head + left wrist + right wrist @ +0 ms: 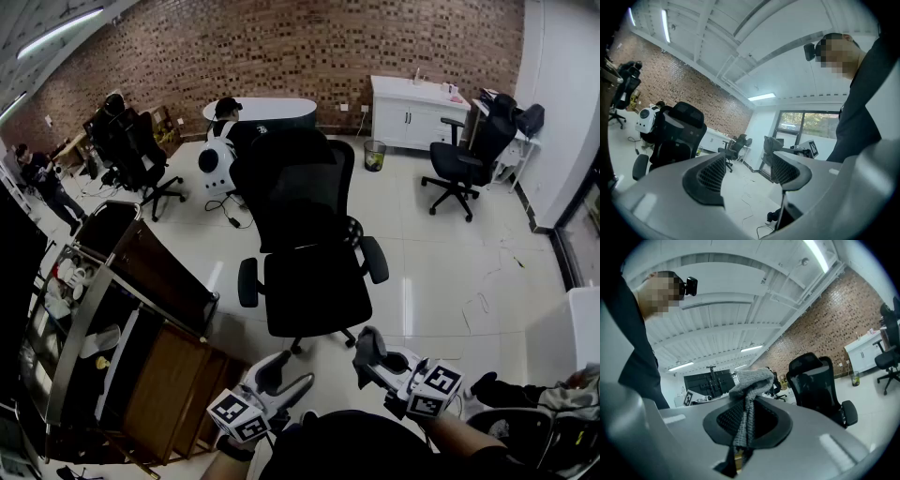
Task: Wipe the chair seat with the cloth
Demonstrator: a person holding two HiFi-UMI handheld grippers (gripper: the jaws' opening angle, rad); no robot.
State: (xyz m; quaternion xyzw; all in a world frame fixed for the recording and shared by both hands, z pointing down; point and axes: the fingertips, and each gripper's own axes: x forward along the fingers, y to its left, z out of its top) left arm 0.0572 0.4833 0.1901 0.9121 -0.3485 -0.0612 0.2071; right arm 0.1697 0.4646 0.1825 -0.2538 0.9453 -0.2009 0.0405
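A black mesh office chair [309,234] stands on the white floor in the head view, its seat [317,292] facing me. Both grippers hang low, short of the seat's front edge. My right gripper [368,347] is shut on a grey knitted cloth [748,392], which bunches above the jaws and runs down between them. My left gripper [287,373] is open, with nothing between its fingers [710,176]. The same chair [675,136] shows off to the left in the left gripper view, and the chair [816,380] sits to the right in the right gripper view.
A wooden and metal shelf cart [141,309] stands close at the left. Other black chairs [464,159] [131,150], a white cabinet [412,108], a waste bin [374,155] and a white round machine [216,159] lie beyond. A person [42,178] sits at the far left.
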